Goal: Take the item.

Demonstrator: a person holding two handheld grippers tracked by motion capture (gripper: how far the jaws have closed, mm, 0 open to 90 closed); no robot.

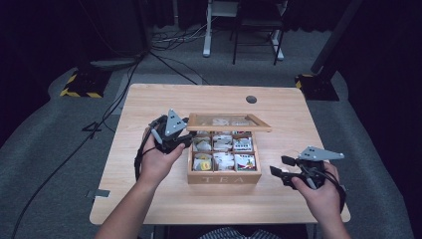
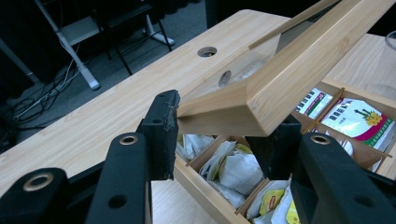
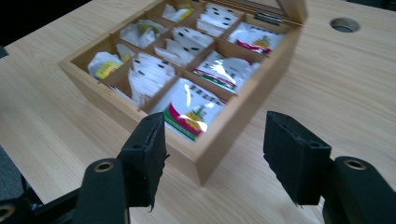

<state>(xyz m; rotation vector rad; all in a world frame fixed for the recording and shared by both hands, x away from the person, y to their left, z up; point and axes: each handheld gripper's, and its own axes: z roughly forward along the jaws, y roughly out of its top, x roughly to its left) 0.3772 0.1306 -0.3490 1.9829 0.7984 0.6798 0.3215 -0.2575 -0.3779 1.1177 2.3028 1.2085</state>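
A light wooden tea box (image 1: 224,178) with nine compartments of tea bags (image 3: 187,109) sits near the middle of the pale wooden worktop (image 1: 149,99). Its glass-paned wooden lid (image 1: 229,122) is raised, hinged at the far side. The left gripper (image 1: 188,139) has its jaws clamped on the lid's left front corner, holding it up. The right gripper (image 1: 279,166) hovers just right of the box's front right corner, its jaws released with nothing between them.
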